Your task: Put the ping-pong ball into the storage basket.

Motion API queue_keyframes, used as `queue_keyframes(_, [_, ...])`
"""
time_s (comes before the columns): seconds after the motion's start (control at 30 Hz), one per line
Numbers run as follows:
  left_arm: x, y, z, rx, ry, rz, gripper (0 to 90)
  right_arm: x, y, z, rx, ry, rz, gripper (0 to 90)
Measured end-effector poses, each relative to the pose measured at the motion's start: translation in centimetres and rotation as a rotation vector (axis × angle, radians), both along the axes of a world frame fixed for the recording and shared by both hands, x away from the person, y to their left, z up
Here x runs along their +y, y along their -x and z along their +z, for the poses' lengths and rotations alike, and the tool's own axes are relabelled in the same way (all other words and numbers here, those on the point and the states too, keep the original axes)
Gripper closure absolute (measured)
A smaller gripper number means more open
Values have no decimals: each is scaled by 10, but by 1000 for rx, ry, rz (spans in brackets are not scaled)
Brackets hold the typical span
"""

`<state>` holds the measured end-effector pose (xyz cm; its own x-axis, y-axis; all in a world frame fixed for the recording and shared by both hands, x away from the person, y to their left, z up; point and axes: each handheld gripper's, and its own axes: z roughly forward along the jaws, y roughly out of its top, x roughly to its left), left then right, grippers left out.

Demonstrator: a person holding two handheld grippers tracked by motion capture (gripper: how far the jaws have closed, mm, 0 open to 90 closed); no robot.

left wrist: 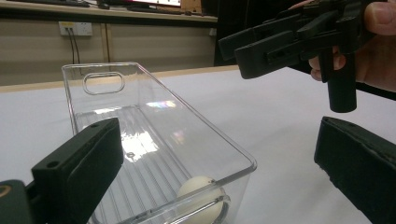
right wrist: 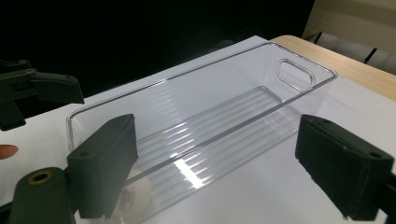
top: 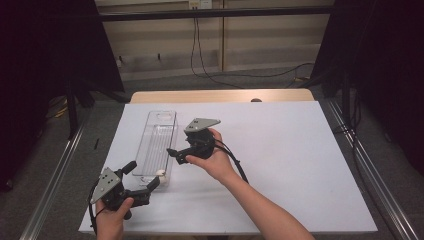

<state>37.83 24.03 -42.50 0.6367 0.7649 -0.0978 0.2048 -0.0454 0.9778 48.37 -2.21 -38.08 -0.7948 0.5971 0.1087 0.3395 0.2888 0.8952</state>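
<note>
The ball (top: 160, 173) lies in the near end of the clear bin (top: 150, 131). Both the left gripper (top: 148, 176) and right gripper (top: 170, 154) stand apart, empty. A careless reach could knock the light bin and send the ball rolling.

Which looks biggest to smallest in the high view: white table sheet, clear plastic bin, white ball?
1. White table sheet, the largest by far.
2. Clear plastic bin, long and narrow, lying on the sheet.
3. White ball, a small sphere at the bin's near end.
</note>
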Motion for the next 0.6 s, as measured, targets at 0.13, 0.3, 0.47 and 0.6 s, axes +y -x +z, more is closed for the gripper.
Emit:
queue_keyframes(0.13, [-1, 0, 0, 1, 3, -2, 14, -4, 2, 0, -5, -7, -2, 116])
queue_keyframes(0.3, [-1, 0, 0, 3, 2, -6, 14, -8, 4, -1, -8, -9, -3, 98])
queue_keyframes(0.47, [-1, -1, 0, 2, 7, -8, 14, -13, 6, -1, -18, -10, -10, 92])
queue_keyframes(0.6, [-1, -1, 1, 0, 9, -6, 14, -19, 8, -1, -28, -19, -17, 82])
